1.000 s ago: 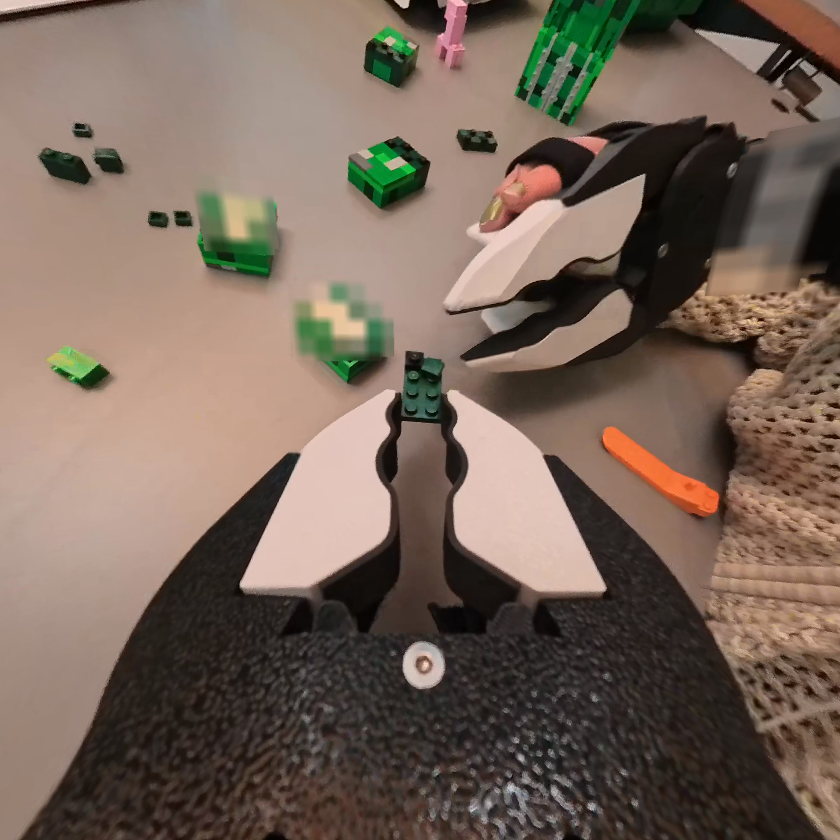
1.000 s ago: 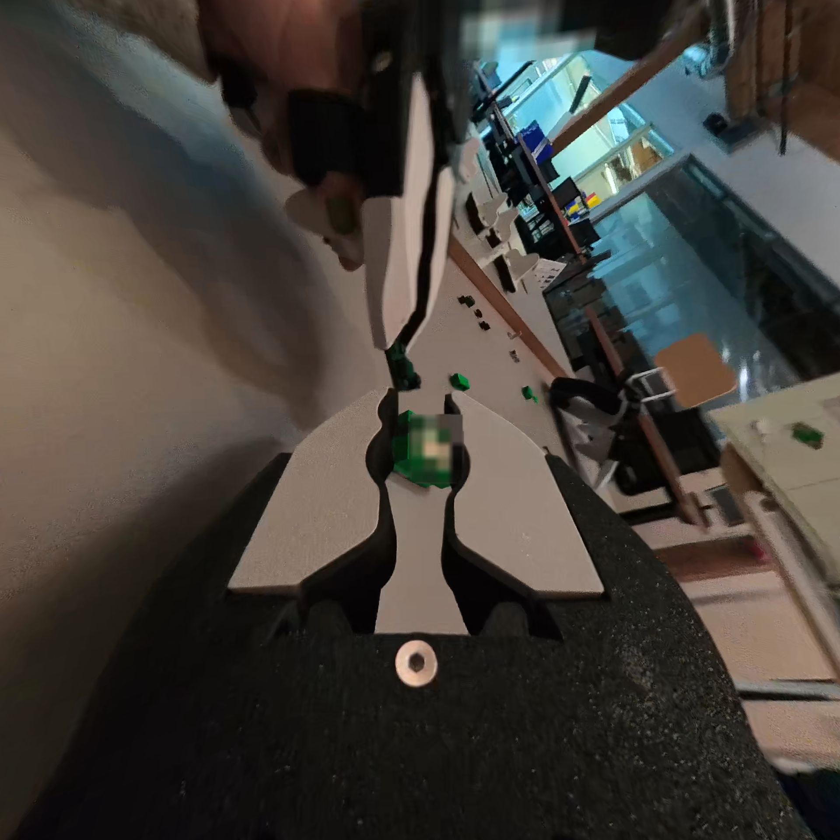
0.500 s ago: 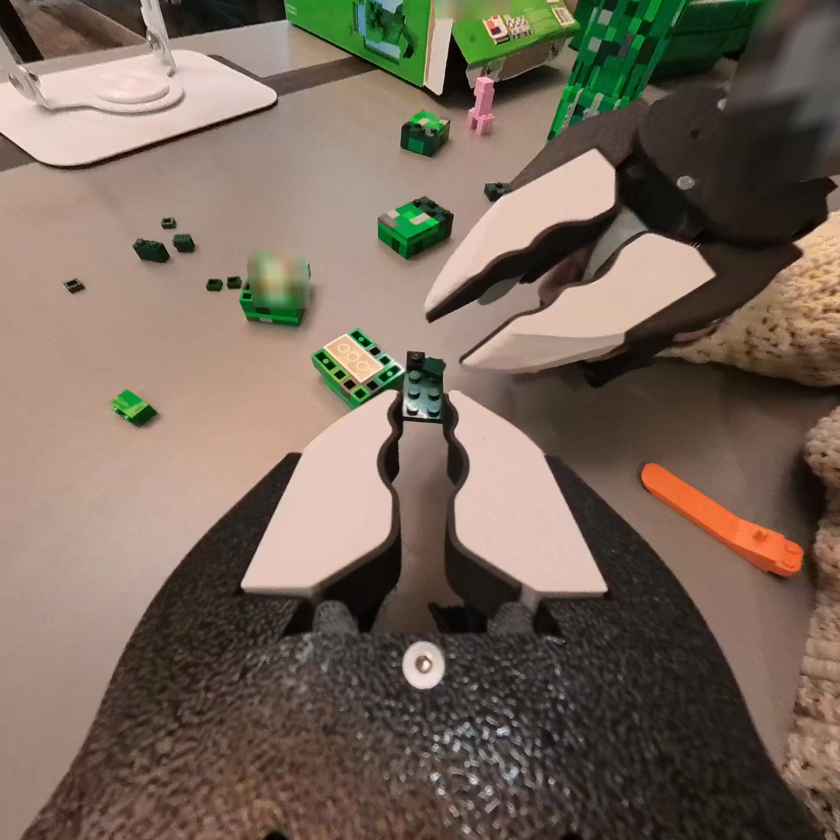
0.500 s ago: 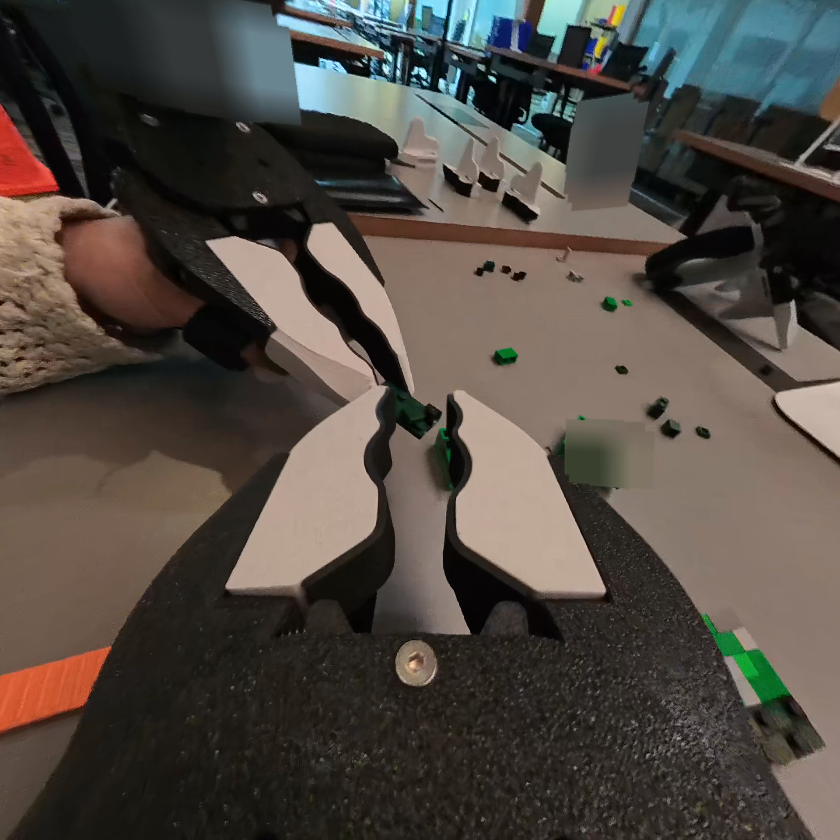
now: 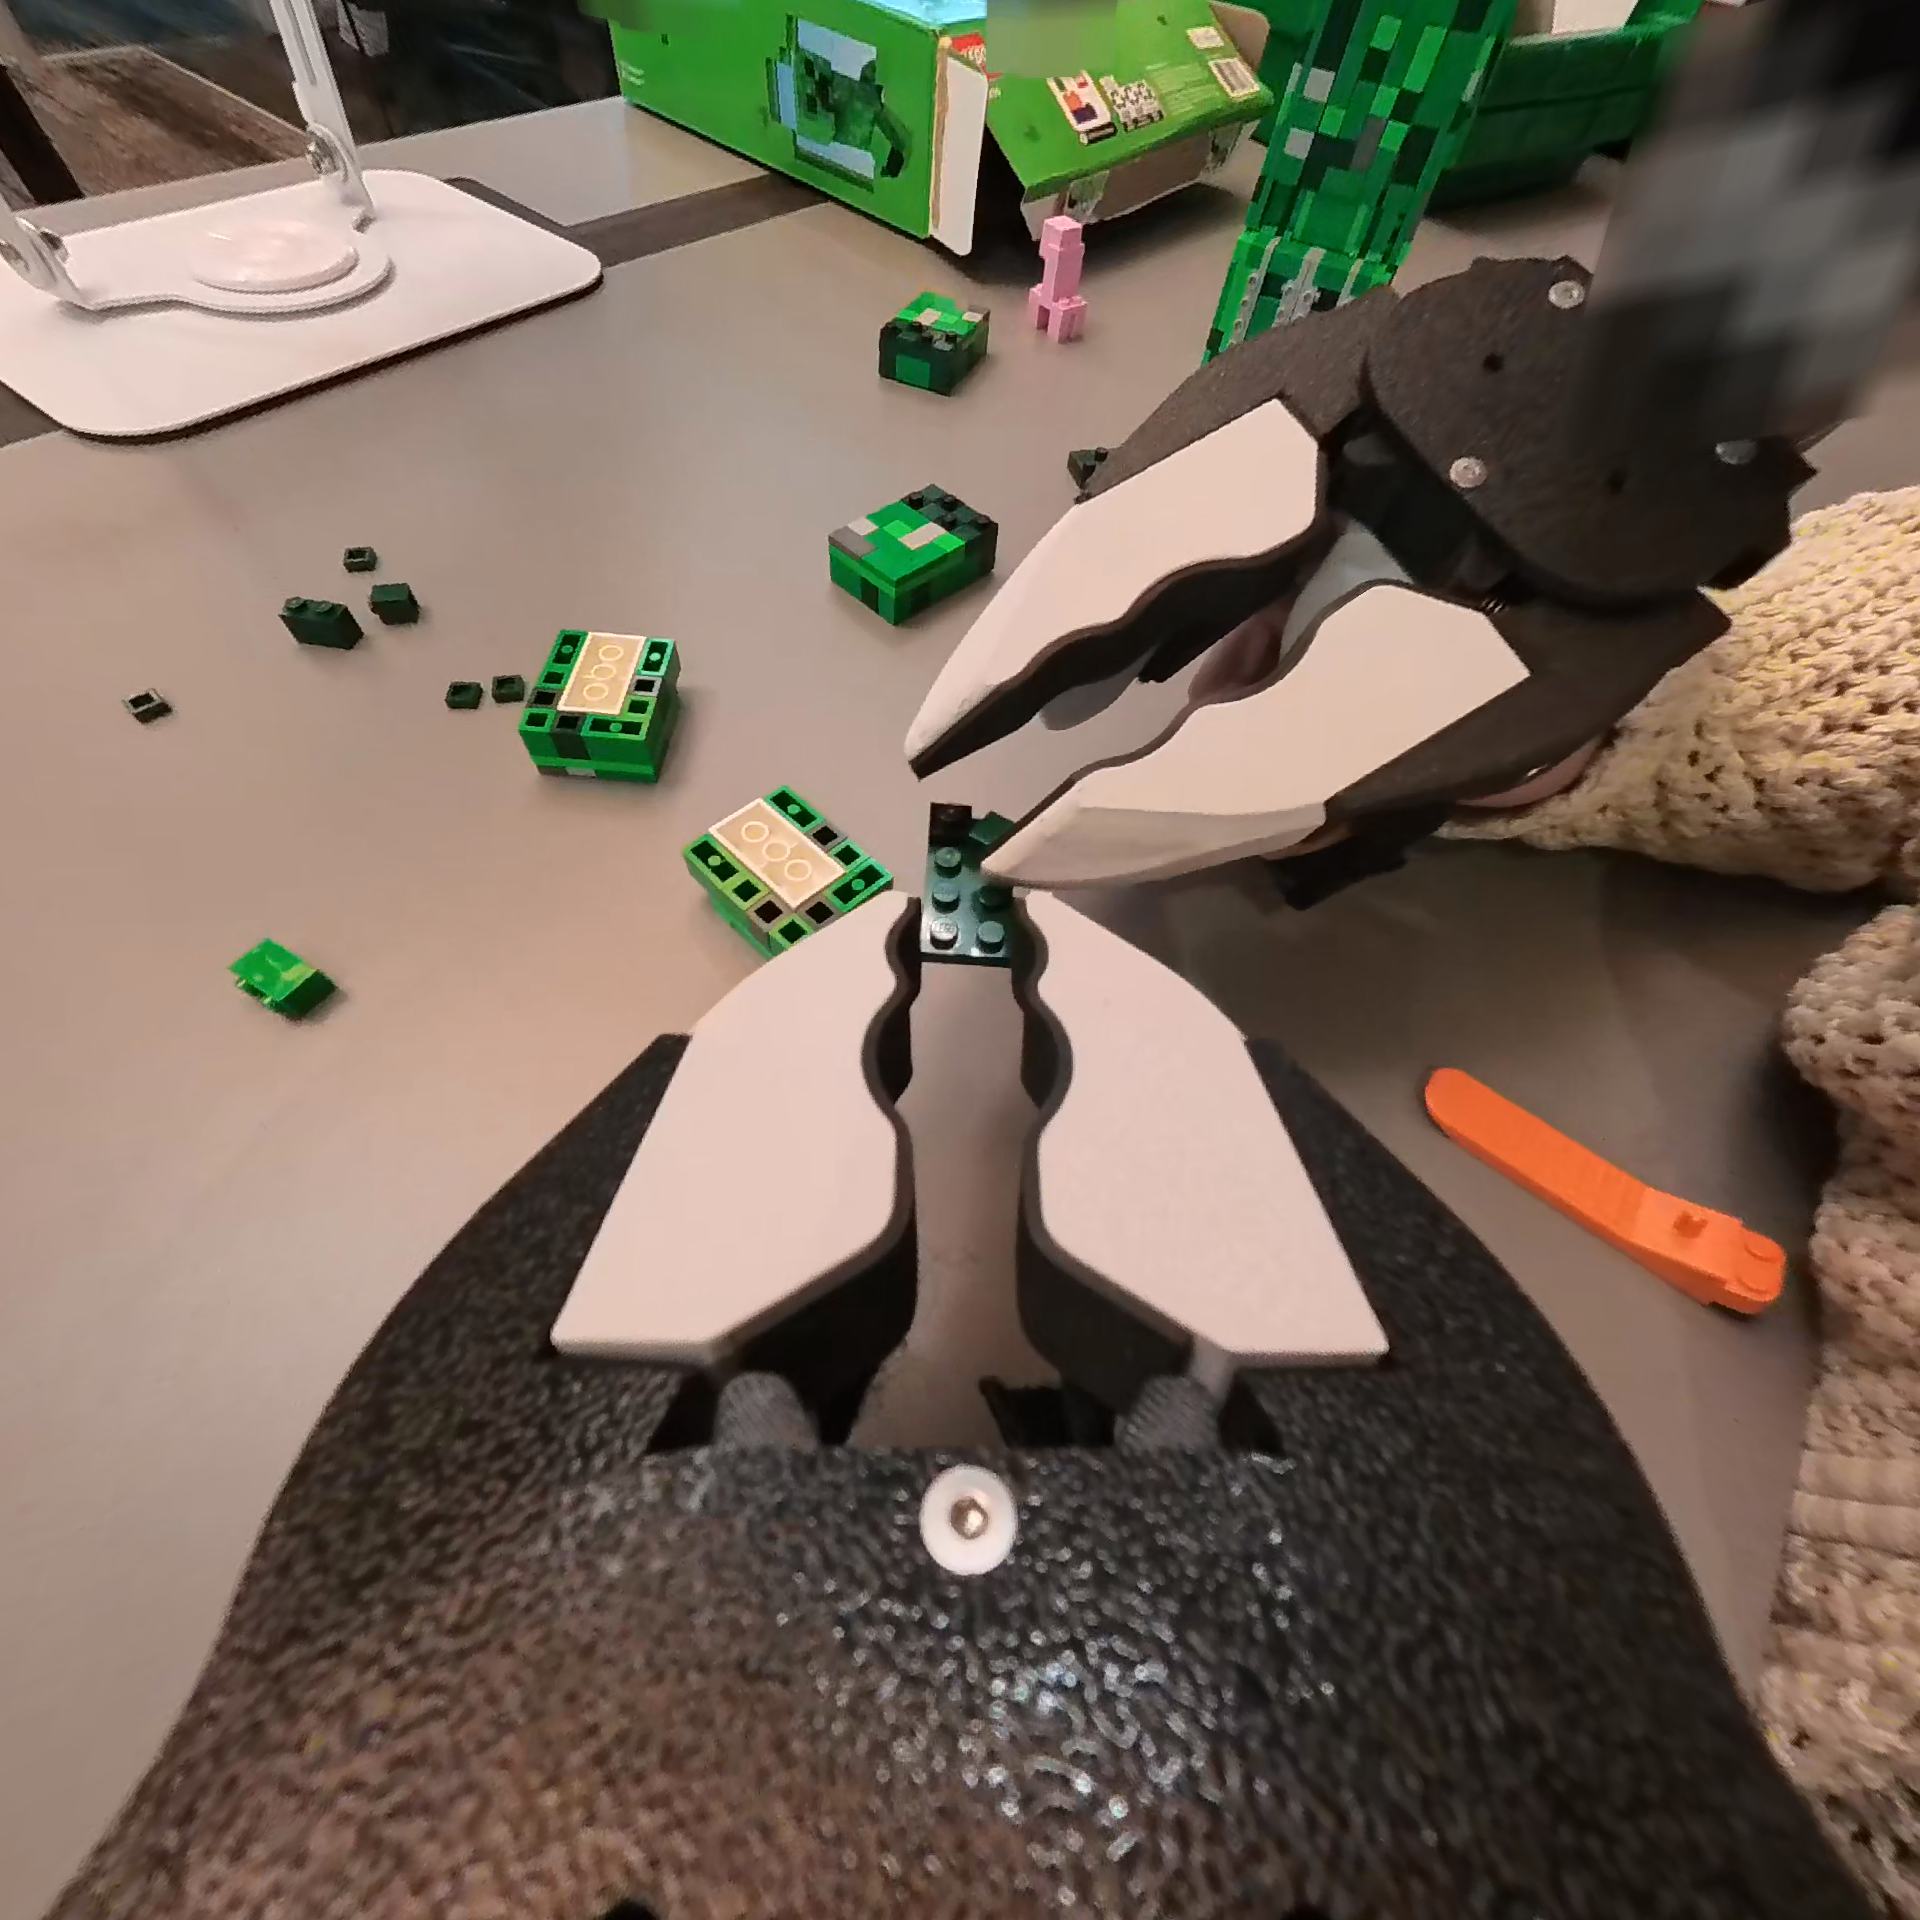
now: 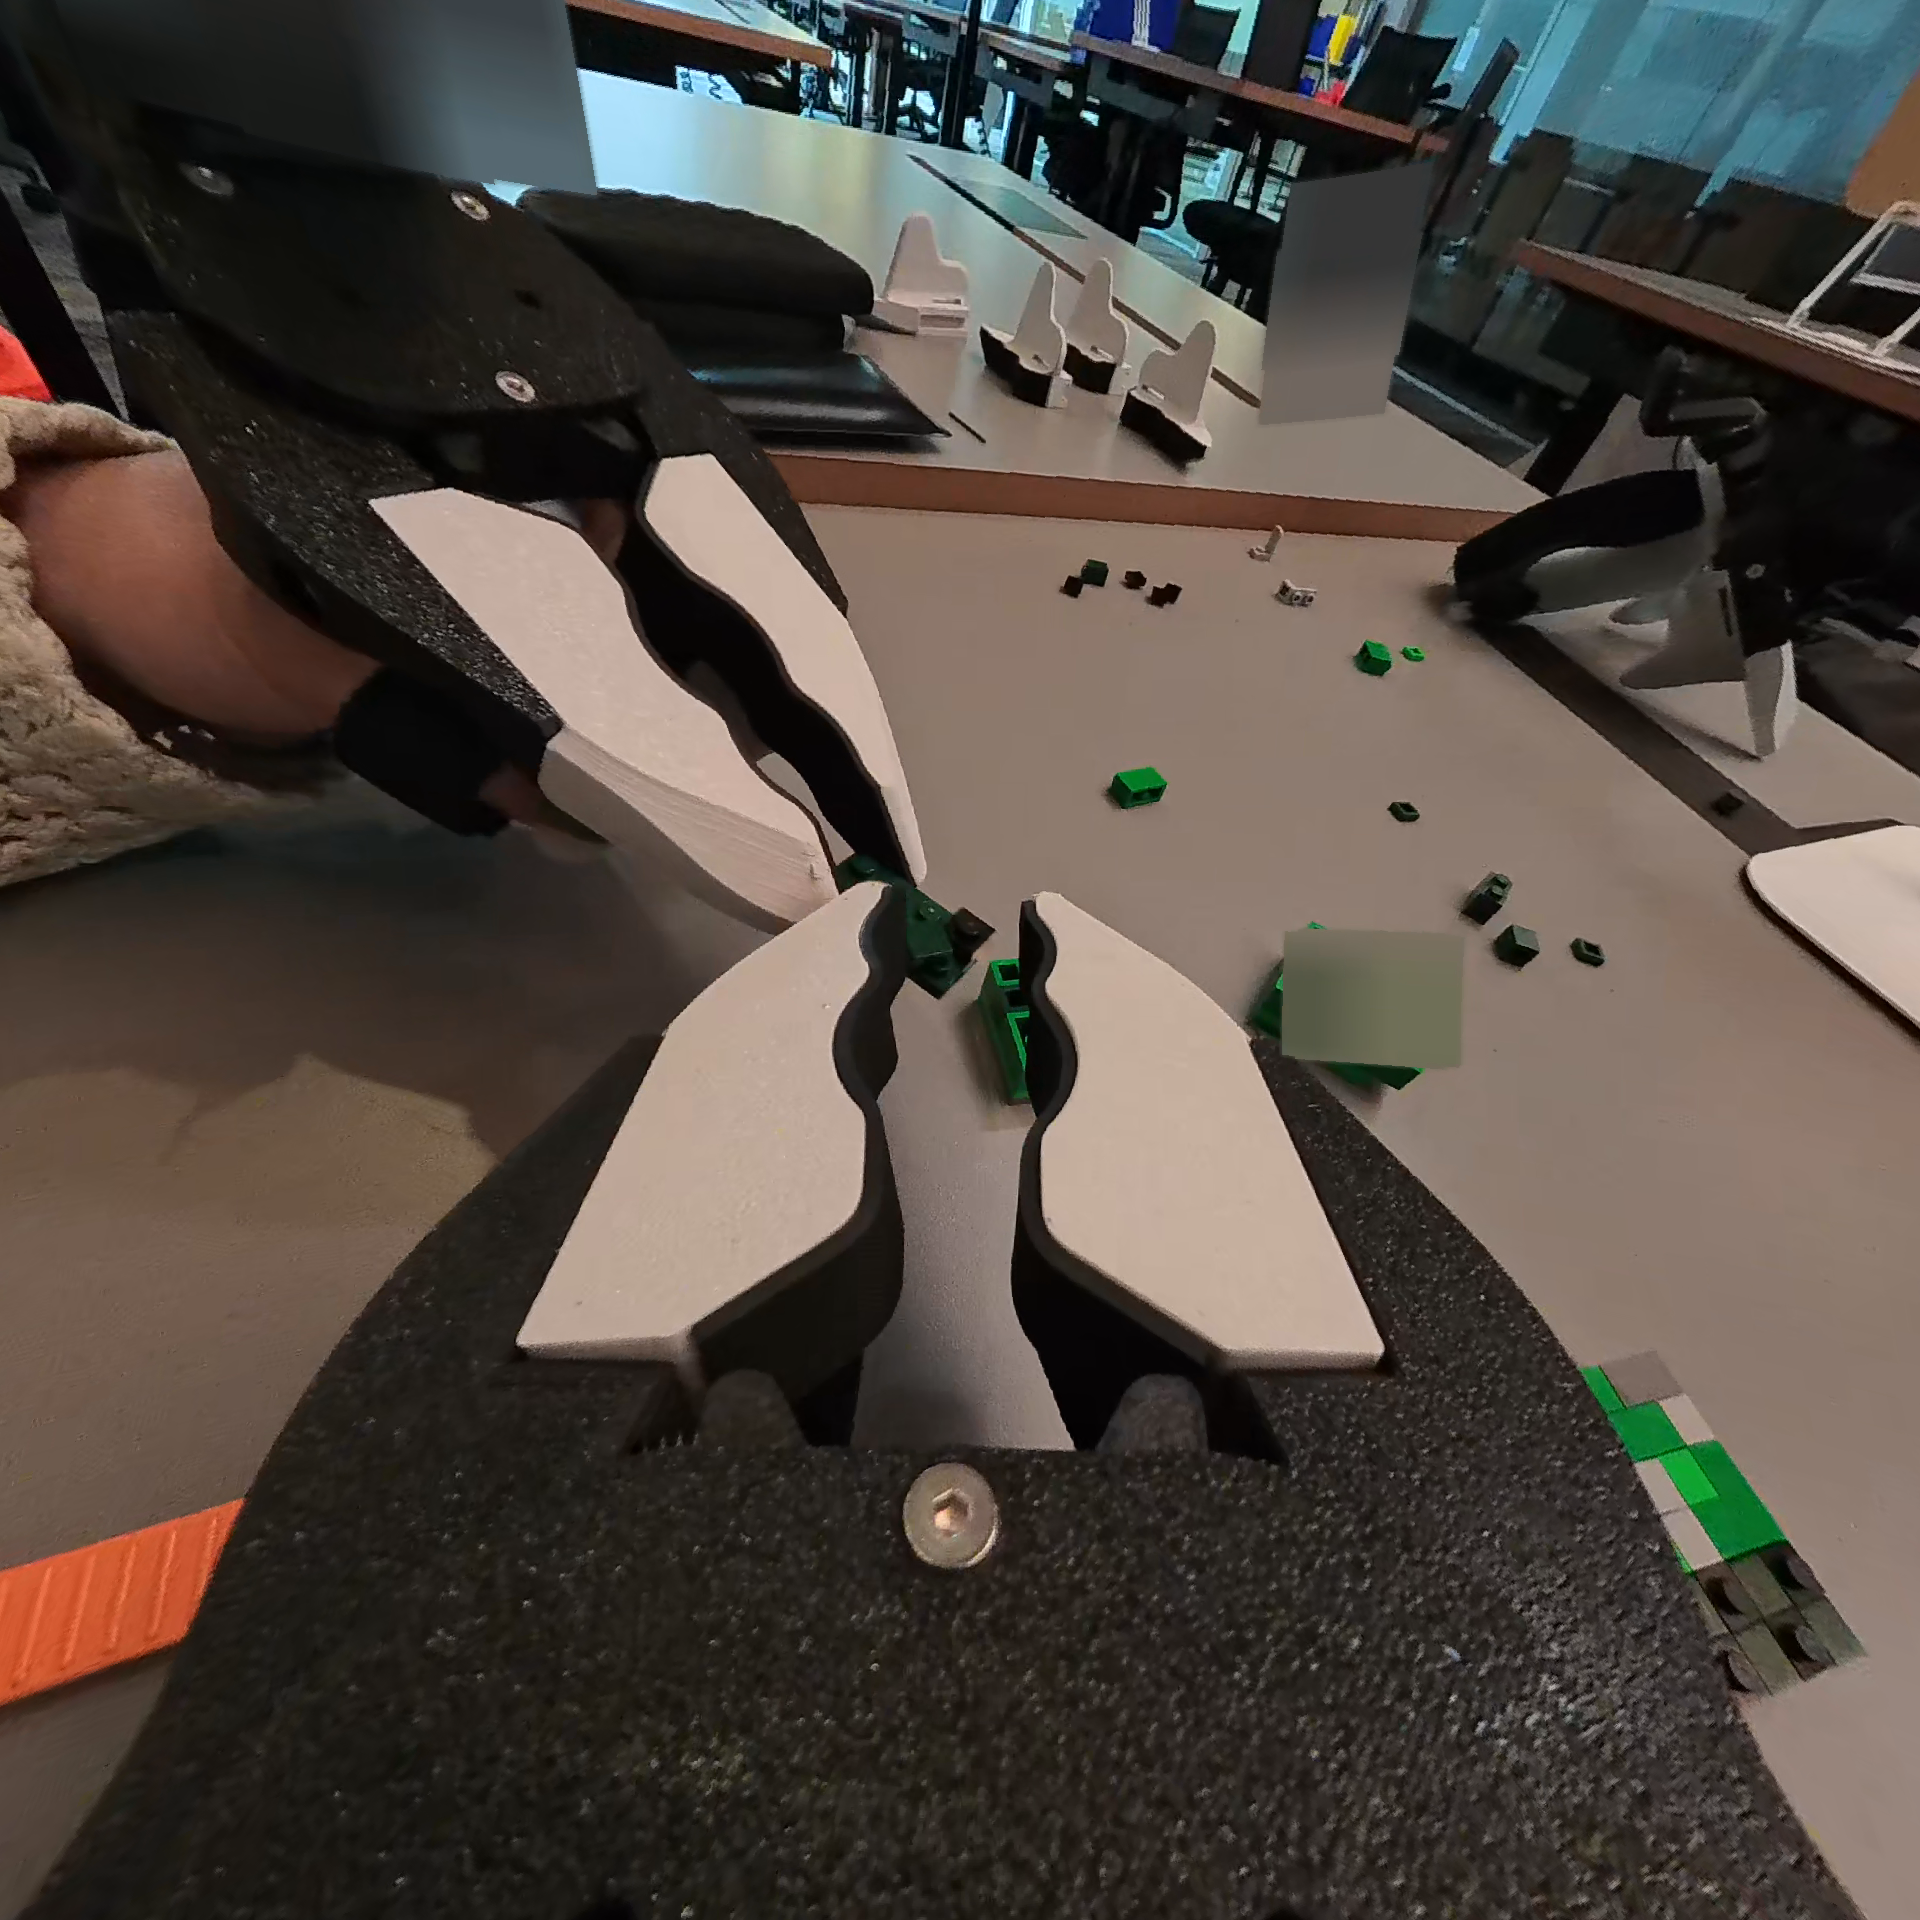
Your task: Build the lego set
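— Dark green is what the left gripper has: its fingers are clamped on a small studded plate, lifted off the grey table.

— And the right gripper?

— It comes in from the right, jaws a little apart around nothing. Its lower fingertip touches the far right corner of the plate. In its own view that gripper shows the plate against its left finger.

— Around them?

— Just left, a green block with a cream top; a second such block farther left. Loose dark bricks lie far left, and an orange separator tool near right.
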`<state>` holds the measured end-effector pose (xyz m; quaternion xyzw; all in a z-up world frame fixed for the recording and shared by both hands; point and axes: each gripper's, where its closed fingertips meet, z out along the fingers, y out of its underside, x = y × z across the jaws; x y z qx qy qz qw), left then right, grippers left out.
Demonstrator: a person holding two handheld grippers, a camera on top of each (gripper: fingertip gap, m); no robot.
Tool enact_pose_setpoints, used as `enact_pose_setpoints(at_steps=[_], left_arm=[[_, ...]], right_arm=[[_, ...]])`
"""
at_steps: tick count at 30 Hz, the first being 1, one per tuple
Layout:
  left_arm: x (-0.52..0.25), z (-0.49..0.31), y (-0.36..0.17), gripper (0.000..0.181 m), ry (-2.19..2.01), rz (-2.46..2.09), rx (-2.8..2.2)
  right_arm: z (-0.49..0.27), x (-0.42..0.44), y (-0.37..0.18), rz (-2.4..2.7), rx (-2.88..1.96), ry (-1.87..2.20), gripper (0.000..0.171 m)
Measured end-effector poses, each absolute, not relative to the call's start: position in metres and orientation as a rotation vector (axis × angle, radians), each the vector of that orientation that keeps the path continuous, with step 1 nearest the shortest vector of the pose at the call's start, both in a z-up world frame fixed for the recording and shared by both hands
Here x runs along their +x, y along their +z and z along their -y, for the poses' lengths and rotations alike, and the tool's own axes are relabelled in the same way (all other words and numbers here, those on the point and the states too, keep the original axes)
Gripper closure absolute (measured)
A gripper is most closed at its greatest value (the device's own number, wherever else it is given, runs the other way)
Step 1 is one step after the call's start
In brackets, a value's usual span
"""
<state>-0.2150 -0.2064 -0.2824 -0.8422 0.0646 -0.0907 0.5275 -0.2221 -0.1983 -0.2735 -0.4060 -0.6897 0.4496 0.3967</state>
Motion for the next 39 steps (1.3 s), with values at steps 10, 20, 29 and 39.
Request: enact_pose_setpoints(at_steps=[10,20,29,39], left_arm=[[-0.214,0.209,-0.281,0.166,-0.243,-0.154,-2.015],[-0.218,0.211,-0.28,0.166,-0.286,-0.109,-2.022],[-0.222,0.214,-0.286,0.166,-0.334,-0.051,-2.05],[-0.217,0.214,-0.292,0.166,-0.328,-0.117,-2.05]], right_arm=[[0.199,-0.22,-0.274,1.764,-1.028,1.167,0.151],[0.204,-0.21,-0.265,1.79,-0.789,1.161,0.136],[0.198,-0.208,-0.269,1.806,-0.579,0.923,0.142],[0.185,-0.208,-0.262,1.799,-0.681,1.009,0.145]])
